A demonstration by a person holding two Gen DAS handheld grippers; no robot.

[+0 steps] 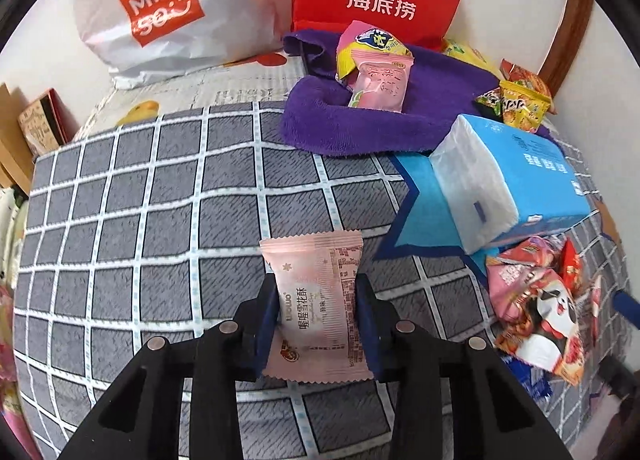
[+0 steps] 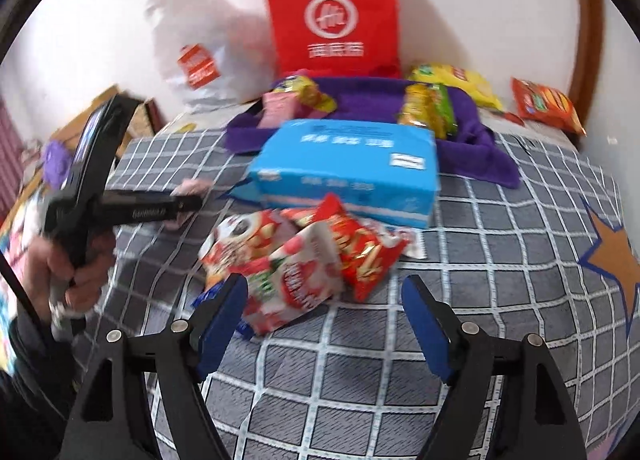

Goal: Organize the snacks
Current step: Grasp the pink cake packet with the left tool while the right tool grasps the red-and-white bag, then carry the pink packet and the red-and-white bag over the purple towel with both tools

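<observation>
Left wrist view shows the left hand-held gripper [image 1: 318, 318] clenched on a pink snack packet [image 1: 316, 308], its blue pads pressing the packet's two long sides. The packet's long axis runs straight ahead along the fingers, one crimped end pointing forward and away over the grey checked bed cover [image 1: 160, 220], the other back toward the camera (its printed text reads sideways). Ahead and to the right of this hand-held gripper lies a purple towel [image 1: 360, 124] bearing two more packets [image 1: 374, 72], and nearer on the right a blue tissue pack [image 1: 508, 176] with a heap of red and white snack bags [image 1: 540, 300] just beside it.

Right wrist view, somewhat blurred, has the right hand-held gripper [image 2: 326, 320] released, jaws standing wide with nothing between them, hovering just short of that same heap [image 2: 296, 260]. The tissue pack [image 2: 348, 168] lies directly beyond the heap. Far to its left, a hand [image 2: 76, 272] grips the other tool.
</observation>
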